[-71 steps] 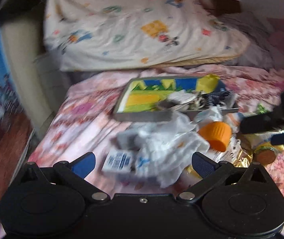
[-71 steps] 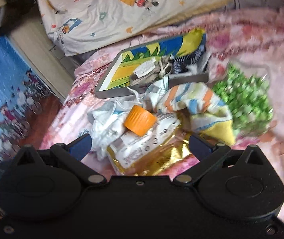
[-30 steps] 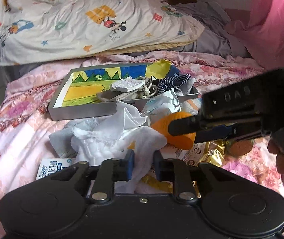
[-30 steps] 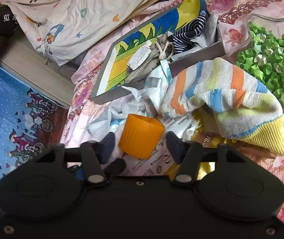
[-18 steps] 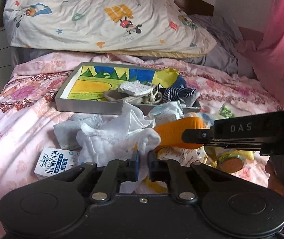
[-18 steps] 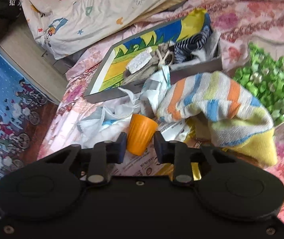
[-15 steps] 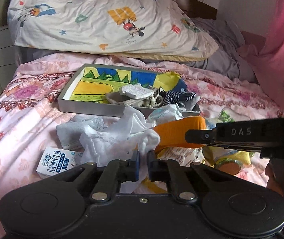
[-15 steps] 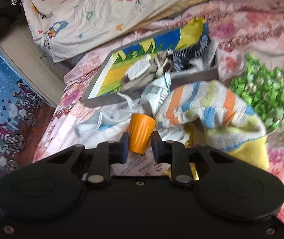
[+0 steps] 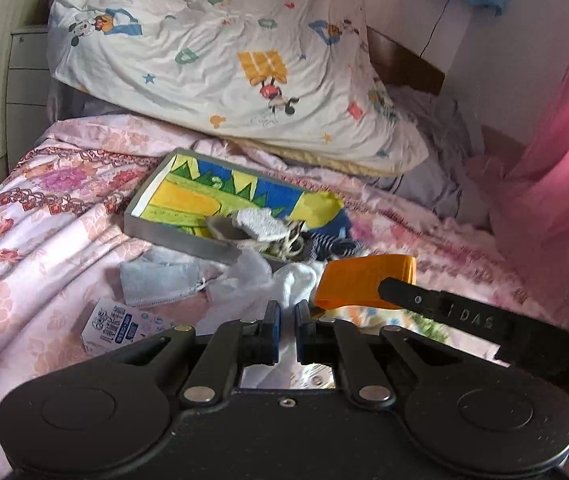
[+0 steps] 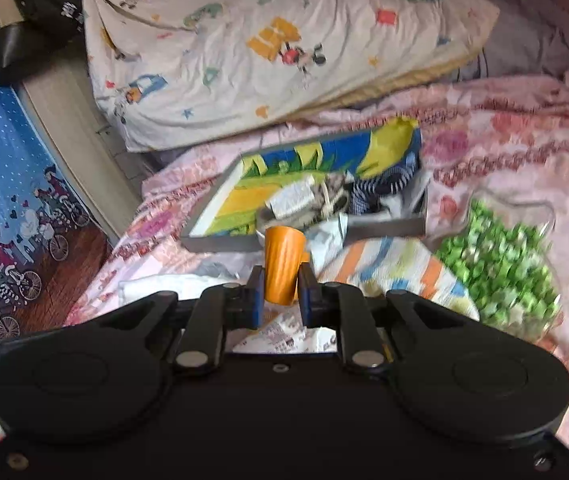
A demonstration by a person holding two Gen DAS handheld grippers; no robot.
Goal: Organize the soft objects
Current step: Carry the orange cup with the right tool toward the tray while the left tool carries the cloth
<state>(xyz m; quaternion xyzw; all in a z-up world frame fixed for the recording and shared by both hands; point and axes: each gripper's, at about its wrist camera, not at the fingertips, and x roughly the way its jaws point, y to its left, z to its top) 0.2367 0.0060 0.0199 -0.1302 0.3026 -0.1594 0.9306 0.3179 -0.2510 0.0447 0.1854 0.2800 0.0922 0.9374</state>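
Note:
My left gripper (image 9: pixel 287 312) is shut on a crumpled white cloth (image 9: pixel 298 280), which hangs lifted off the floral bedspread. My right gripper (image 10: pixel 280 286) holds a soft orange cup (image 10: pixel 283 258); its jaws are closing and the cup is squeezed narrow between the pads. In the left wrist view the orange cup (image 9: pixel 364 280) shows just right of the cloth, with one of the right gripper's fingers (image 9: pixel 436 306) across it. Beyond both lies a grey tray (image 9: pixel 172 236) with a colourful bottom, holding socks and small soft items.
A grey face mask (image 9: pixel 156 280) and a small milk carton (image 9: pixel 116 326) lie at the left. A striped towel (image 10: pixel 388 268) and a clear bag of green paper stars (image 10: pixel 504 268) lie at the right. A cartoon pillow (image 9: pixel 224 52) sits behind; the bed edge (image 10: pixel 124 248) drops at the left.
Both grippers closed, the left on the white cloth and the right on the orange cup, squeezing it. Both then rose from the bed with what they hold.

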